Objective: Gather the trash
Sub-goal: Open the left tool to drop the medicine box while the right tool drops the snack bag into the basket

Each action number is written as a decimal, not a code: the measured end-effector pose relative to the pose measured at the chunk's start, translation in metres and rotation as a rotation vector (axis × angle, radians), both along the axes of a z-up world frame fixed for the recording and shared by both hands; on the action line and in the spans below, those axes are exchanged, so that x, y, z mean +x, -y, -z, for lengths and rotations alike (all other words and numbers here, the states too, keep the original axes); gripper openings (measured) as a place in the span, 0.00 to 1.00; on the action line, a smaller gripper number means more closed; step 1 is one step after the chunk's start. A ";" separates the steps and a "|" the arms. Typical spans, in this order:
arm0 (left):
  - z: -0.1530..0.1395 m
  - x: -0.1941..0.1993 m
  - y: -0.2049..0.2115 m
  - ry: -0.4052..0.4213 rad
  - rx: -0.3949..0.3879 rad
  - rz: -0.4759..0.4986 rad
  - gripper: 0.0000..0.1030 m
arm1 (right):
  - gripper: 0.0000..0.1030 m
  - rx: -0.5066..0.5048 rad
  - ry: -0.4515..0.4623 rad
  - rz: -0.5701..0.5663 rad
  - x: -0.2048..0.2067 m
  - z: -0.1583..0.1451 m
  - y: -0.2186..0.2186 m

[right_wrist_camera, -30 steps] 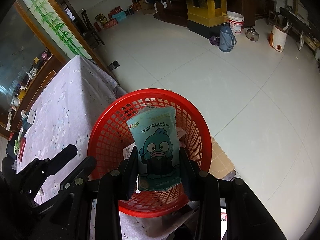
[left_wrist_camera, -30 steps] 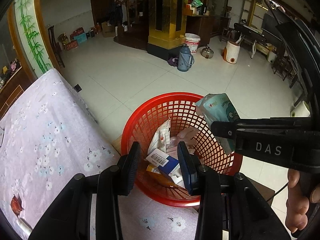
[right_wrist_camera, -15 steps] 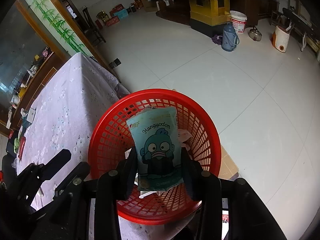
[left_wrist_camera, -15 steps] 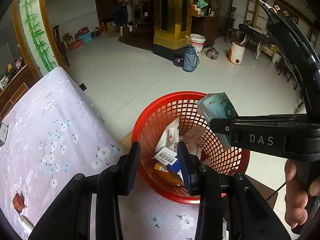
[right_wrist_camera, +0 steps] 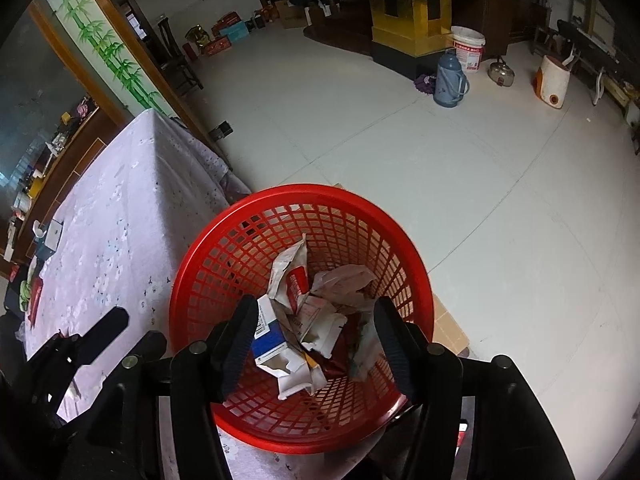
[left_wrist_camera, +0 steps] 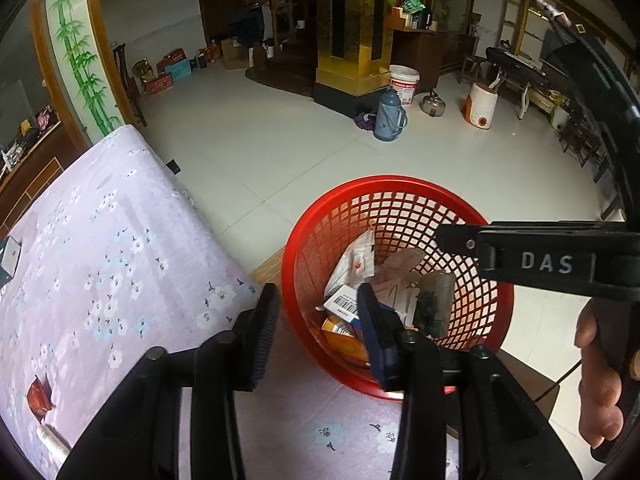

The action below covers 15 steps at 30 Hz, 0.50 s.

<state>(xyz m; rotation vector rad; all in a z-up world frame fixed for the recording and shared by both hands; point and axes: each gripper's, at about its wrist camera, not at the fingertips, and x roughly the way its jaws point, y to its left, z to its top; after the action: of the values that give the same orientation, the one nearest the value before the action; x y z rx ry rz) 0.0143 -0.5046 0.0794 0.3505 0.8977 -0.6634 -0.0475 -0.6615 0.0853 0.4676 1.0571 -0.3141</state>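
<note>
Flowered tablecloth beside red basket: both tongs, right gripper and left gripper, released, empty above it; withdraw clear of rim before next pickup.

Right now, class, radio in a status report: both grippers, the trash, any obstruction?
Left gripper open, empty. Right gripper open, empty, above round red plastic mesh basket. Teal cartoon snack packet inside with crumpled wrappers. Nothing blocking.

— How is the light looking?
— Dim, soft daylight is spreading evenly over the pale floor, casting faint shadows.
— And the edges?
— Fisheye bending, dark vignetting creeping into corners.
</note>
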 end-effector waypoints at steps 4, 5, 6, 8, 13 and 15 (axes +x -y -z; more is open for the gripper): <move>0.000 0.001 -0.004 0.006 0.000 -0.015 0.53 | 0.75 -0.052 0.003 0.009 -0.002 -0.005 -0.003; 0.001 0.001 -0.005 0.005 0.001 -0.017 0.57 | 0.77 -0.067 0.004 0.010 -0.003 -0.007 -0.004; 0.001 0.002 -0.007 0.006 0.001 -0.020 0.62 | 0.78 -0.087 0.004 0.012 -0.003 -0.008 -0.006; 0.000 0.003 -0.010 0.011 -0.004 -0.034 0.70 | 0.81 -0.107 0.002 0.015 -0.005 -0.010 -0.008; -0.003 0.002 -0.016 0.043 -0.013 -0.059 0.82 | 0.83 -0.145 0.003 0.028 -0.009 -0.014 -0.013; -0.004 0.000 -0.020 0.063 -0.019 -0.073 0.84 | 0.83 -0.168 0.002 0.037 -0.012 -0.015 -0.016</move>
<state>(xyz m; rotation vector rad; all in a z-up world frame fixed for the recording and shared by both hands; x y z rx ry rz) 0.0147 -0.4844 0.0834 0.3186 0.8396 -0.5897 -0.0593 -0.6458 0.1002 0.3369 1.0118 -0.4317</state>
